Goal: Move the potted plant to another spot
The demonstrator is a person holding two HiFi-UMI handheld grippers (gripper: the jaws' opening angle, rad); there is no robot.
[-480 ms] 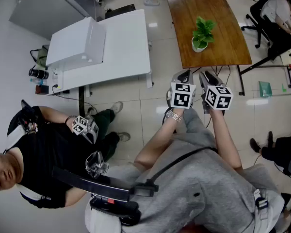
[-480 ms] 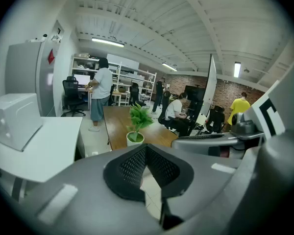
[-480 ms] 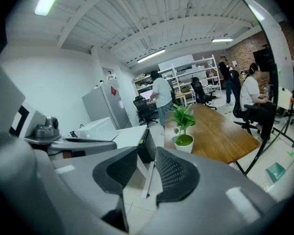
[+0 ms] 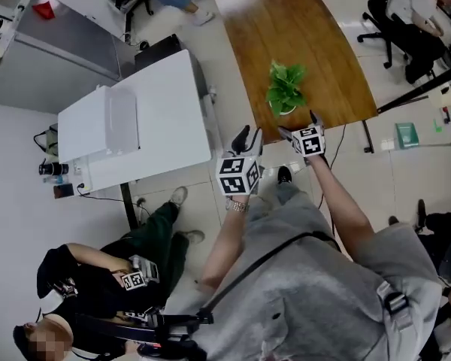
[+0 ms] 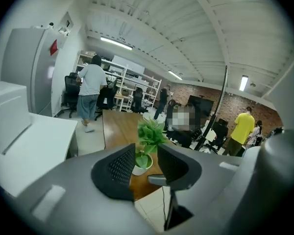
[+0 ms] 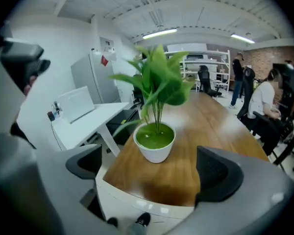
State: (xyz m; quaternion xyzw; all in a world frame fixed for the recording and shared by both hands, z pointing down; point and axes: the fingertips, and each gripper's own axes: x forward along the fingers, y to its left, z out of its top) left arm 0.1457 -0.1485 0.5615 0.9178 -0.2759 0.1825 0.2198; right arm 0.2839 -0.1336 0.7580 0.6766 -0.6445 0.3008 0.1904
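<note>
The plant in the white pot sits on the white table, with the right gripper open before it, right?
No, the potted plant sits on the wooden table; the right gripper view shows it. The right gripper is open before it.

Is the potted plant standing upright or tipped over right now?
Upright: the potted plant sits flat on the wooden table, its stems rising straight up from the soil.

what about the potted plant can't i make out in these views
- Left gripper view: left side of the pot, behind a jaw of the left tongs.
- Head view: pot wall, mostly under its own leaves.
- Right gripper view: leaf edges, blurred.
</note>
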